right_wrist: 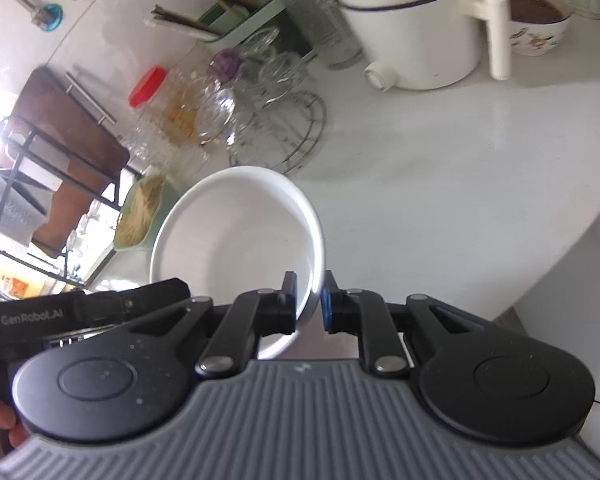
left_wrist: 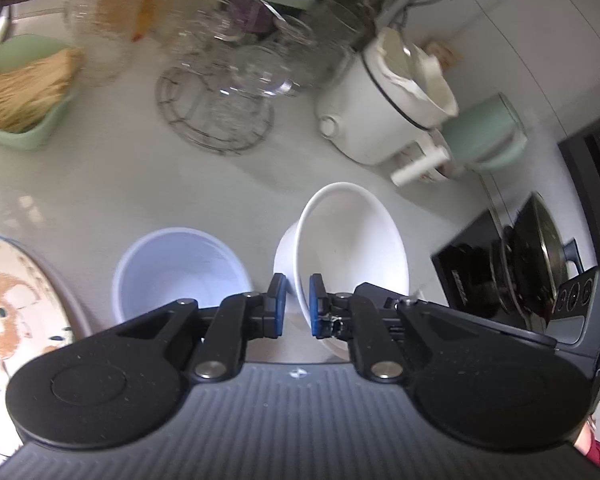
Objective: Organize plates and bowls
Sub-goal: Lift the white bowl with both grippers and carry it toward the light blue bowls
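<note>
In the left wrist view my left gripper (left_wrist: 297, 284) is shut on the near rim of a deep white bowl (left_wrist: 352, 248), which hangs tilted above the counter. A pale blue bowl (left_wrist: 180, 268) stands on the counter just left of it. A plate with a cartoon animal (left_wrist: 8, 320) lies at the far left. In the right wrist view my right gripper (right_wrist: 309, 284) is shut on the right rim of a wide white bowl (right_wrist: 236, 240), also lifted and tilted. The left gripper's black body (right_wrist: 80, 312) shows beside it. I cannot tell whether both views show one bowl.
A white pot with a handle (left_wrist: 380, 108), a green kettle (left_wrist: 484, 132), a wire rack of glasses (left_wrist: 216, 112) and a green tray of sticks (left_wrist: 24, 96) line the back. A stove with a dark pan (left_wrist: 532, 252) is right. The counter's edge (right_wrist: 560, 264) curves at right.
</note>
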A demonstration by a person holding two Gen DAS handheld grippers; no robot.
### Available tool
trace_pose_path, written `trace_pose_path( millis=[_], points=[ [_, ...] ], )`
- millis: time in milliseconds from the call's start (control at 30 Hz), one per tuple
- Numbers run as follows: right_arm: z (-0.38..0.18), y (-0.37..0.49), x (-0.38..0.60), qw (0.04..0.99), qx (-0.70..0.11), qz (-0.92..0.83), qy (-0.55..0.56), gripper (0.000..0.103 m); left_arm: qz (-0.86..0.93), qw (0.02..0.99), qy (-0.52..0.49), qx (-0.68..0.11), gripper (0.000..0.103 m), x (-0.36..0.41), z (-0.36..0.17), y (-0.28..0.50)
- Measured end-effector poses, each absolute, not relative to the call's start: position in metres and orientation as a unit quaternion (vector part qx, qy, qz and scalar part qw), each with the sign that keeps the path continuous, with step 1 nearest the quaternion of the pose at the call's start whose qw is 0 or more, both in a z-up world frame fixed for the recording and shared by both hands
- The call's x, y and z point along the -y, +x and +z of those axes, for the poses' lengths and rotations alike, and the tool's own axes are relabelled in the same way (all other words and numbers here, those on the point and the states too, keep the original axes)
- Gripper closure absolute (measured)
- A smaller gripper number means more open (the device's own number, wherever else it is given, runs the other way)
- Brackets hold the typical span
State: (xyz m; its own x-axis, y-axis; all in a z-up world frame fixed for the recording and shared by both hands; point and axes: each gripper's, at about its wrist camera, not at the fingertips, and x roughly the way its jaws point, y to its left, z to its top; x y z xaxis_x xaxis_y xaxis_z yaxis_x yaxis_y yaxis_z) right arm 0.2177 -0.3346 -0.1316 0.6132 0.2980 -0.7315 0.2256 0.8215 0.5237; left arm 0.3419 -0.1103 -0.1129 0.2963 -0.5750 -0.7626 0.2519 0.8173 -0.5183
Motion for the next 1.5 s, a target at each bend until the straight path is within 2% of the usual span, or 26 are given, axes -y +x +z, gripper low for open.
trace_pose_path(
  millis=[400,800,1100,1200,1267,1300,1333,1367,1500],
  points=[
    [-0.139,0.249,0.289,0.833,-0.469,0.069,0.285,0.087,-0.192,0.804,-0.206,-0.524,0.091,0.051,-0.136,0.343],
    [-0.164,0.258,0.243,0.832,-0.495,0.065,0.241,0.087,-0.155,0.803,-0.188,-0.543,0.091,0.026,-0.167,0.336],
    [-0.160,0.257,0.248,0.838,-0.486,0.056,0.244,0.086,-0.151,0.813,-0.167,-0.538,0.091,0.028,-0.165,0.335],
    [-0.154,0.255,0.251,0.840,-0.479,0.056,0.247,0.082,-0.150,0.813,-0.171,-0.537,0.091,0.025,-0.163,0.335],
    [-0.150,0.254,0.253,0.845,-0.470,0.056,0.251,0.070,-0.147,0.812,-0.173,-0.538,0.091,0.023,-0.163,0.334],
    [-0.148,0.254,0.254,0.848,-0.464,0.054,0.250,0.057,-0.144,0.812,-0.171,-0.539,0.090,0.022,-0.163,0.334],
    [-0.147,0.254,0.255,0.852,-0.458,0.050,0.249,0.051,-0.141,0.812,-0.171,-0.540,0.087,0.021,-0.163,0.334],
    [-0.146,0.254,0.256,0.853,-0.456,0.047,0.248,0.051,-0.140,0.812,-0.172,-0.540,0.081,0.019,-0.163,0.333],
    [-0.153,0.262,0.259,0.852,-0.460,0.038,0.247,0.051,-0.142,0.810,-0.176,-0.541,0.076,0.017,-0.164,0.332]
  ],
)
